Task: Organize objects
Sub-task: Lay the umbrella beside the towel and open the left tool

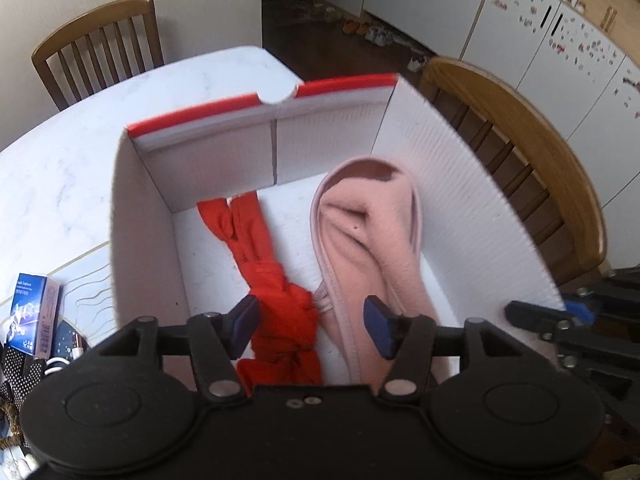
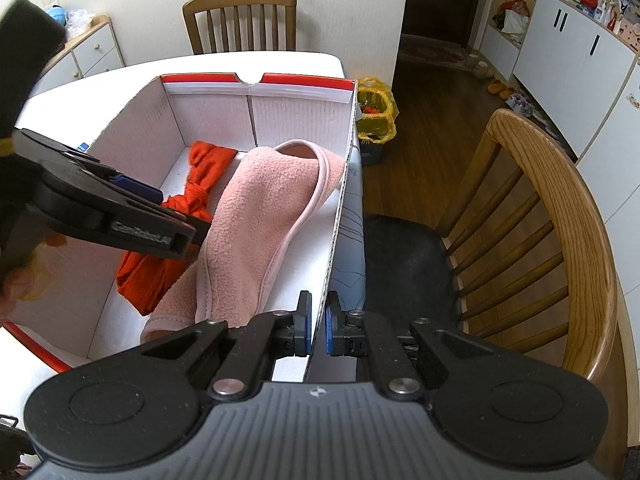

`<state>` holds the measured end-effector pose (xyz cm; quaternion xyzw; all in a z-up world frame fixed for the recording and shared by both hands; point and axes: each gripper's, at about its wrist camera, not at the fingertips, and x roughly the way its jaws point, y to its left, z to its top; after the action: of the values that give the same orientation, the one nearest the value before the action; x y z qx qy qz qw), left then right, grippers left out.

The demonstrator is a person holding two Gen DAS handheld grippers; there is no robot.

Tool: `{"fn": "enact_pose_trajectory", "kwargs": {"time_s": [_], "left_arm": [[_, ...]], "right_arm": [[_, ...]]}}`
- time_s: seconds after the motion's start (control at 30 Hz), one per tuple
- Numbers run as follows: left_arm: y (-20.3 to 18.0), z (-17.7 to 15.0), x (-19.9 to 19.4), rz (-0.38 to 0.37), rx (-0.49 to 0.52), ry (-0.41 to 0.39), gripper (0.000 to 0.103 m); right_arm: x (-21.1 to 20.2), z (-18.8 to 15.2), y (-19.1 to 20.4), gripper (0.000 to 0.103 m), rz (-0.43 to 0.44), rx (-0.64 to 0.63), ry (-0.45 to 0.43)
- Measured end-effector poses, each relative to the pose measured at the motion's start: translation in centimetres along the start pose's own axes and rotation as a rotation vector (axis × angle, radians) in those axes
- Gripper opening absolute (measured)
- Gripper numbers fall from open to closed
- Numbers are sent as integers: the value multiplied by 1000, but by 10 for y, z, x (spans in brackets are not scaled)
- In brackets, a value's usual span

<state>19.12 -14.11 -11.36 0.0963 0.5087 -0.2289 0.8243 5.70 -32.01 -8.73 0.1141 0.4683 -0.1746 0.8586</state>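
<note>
A white cardboard box [image 1: 440, 168] with a red rim stands on the table. On its floor lies a knotted red cloth [image 1: 276, 288]. A pink fleece cloth [image 1: 372, 240] is draped beside it against the right wall. My left gripper [image 1: 310, 320] hangs open over the near ends of both cloths, and its pads press on nothing. My right gripper [image 2: 319, 320] is shut on the box's right wall [image 2: 340, 216], one pad on each side of the cardboard edge. The right wrist view shows the same red cloth [image 2: 200, 196] and pink cloth [image 2: 264, 216], with the left gripper [image 2: 176, 216] above them.
A white marble table [image 1: 80, 160] carries the box. A small blue carton [image 1: 28, 308] and dark clutter lie at its near left. Wooden chairs stand at the far end [image 2: 240, 16] and close on the right [image 2: 540, 220]. A bin with a yellow bag [image 2: 374, 120] stands on the floor.
</note>
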Motion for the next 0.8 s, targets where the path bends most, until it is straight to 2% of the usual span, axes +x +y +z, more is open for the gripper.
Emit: {"fn": "enact_pose_trajectory", "kwargs": {"time_s": [0.37, 0.43, 0.63, 0.8], "left_arm": [[4, 11, -51, -19, -65, -131, 63], [10, 10, -58, -14, -81, -150, 72], [34, 0, -86, 0, -142, -202, 86], [54, -9, -93, 52, -161, -206, 93]], "right_arm": [[0, 0, -1, 6, -1, 4, 3], [0, 0, -1, 6, -2, 4, 3], [0, 0, -1, 6, -5, 3, 8], [0, 1, -1, 6, -7, 4, 11]]}}
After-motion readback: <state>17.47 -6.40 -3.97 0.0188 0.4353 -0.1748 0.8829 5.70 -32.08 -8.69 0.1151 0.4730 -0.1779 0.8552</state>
